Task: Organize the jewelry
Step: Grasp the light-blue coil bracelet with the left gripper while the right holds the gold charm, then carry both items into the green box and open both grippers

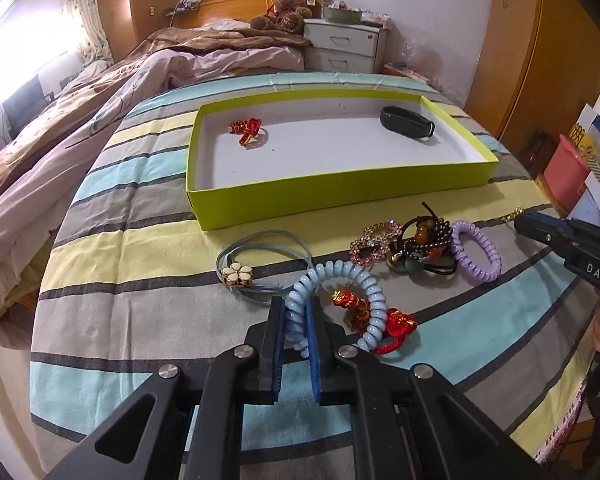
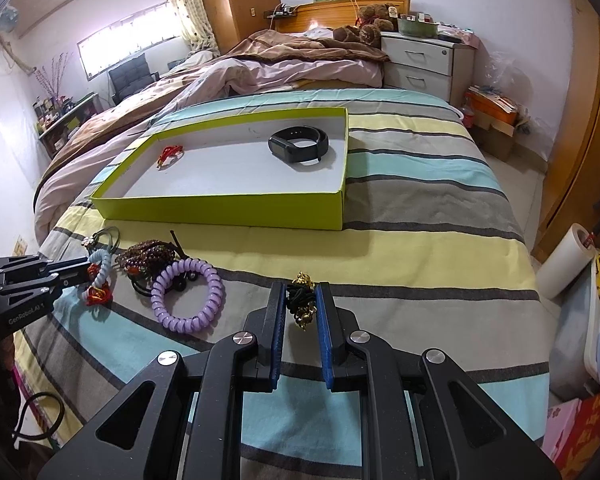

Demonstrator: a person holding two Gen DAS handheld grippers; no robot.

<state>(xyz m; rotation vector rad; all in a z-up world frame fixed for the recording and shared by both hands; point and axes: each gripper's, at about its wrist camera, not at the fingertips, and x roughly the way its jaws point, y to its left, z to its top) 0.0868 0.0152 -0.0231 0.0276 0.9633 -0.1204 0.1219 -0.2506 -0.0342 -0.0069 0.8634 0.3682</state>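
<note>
Two grips: left gripper [image 1: 294, 312] jaws pinch the springy, light blue coil tie [image 1: 352, 280] at its side, right gripper [image 2: 300, 300] jaws clamp the limp black-and-gold charm [image 2: 302, 300].

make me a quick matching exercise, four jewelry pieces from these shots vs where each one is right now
Things:
1. black smart band
2. light blue spiral hair tie
3. purple spiral hair tie
4. black and gold hair tie

Places:
a. in the left claw
b. lying loose on the striped bedspread
c. in the right claw
d. inside the lime green box

Pairs: 1-d, 2-a, 3-b, 4-c
</note>
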